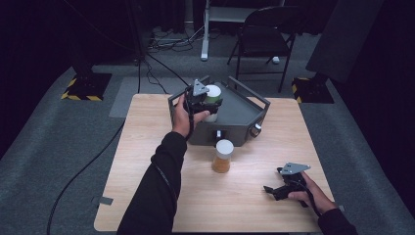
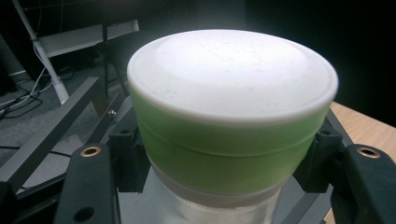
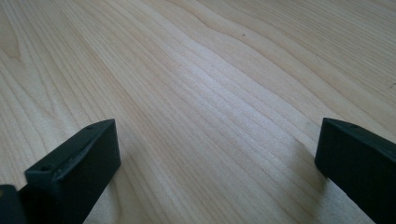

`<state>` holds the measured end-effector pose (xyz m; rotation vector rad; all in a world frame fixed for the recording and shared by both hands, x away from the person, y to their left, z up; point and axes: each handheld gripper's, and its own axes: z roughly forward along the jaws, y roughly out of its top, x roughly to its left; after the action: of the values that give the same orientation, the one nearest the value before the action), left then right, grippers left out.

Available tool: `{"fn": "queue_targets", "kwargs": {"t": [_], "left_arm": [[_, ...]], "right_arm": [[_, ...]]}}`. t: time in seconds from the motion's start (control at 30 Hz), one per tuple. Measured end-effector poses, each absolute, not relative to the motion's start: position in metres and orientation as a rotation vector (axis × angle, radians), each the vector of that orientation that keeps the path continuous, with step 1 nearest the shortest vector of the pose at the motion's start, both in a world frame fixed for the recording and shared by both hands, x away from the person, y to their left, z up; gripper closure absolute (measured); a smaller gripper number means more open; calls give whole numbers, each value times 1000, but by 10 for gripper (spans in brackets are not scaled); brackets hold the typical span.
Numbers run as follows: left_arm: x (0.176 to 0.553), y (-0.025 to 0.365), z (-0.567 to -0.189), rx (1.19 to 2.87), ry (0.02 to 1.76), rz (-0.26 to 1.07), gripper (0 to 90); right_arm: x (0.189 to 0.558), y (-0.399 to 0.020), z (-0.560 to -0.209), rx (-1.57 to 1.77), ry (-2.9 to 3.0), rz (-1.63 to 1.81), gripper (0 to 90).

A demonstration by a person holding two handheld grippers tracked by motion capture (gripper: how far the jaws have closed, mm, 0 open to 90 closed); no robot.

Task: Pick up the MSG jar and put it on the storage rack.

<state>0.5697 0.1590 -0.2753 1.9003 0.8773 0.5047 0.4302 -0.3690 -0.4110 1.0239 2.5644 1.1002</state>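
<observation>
A green jar with a white lid (image 1: 212, 95) (image 2: 231, 116) is held over the left part of the grey metal tray (image 1: 242, 115). My left gripper (image 1: 204, 104) (image 2: 224, 168) is shut on it, the black jaws pressing on both sides just below the green band. A second jar with a white lid and orange contents (image 1: 222, 155) stands on the wooden table (image 1: 147, 161) in front of the tray. My right gripper (image 1: 274, 190) (image 3: 219, 158) rests low on the table at the near right, jaws wide open with bare wood between them.
The grey tray has raised rails (image 2: 46, 135) and a knob on its front right (image 1: 255, 129). Behind the table stand a folding chair (image 1: 266, 34), light stands with striped bases (image 1: 83, 88) and cables on the floor (image 1: 166, 41).
</observation>
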Motion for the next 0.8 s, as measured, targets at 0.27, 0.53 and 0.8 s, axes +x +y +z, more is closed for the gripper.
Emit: {"fn": "queue_targets", "kwargs": {"t": [0.27, 0.53, 0.8], "left_arm": [[573, 161, -278, 1892, 892, 506, 337], [569, 153, -279, 1893, 894, 547, 329], [570, 153, -281, 1909, 890, 540, 223]], "right_arm": [[430, -369, -411, 1024, 2564, 1100, 0], [430, -369, -411, 1024, 2564, 1100, 0], [430, -369, -411, 1024, 2564, 1100, 0]]}}
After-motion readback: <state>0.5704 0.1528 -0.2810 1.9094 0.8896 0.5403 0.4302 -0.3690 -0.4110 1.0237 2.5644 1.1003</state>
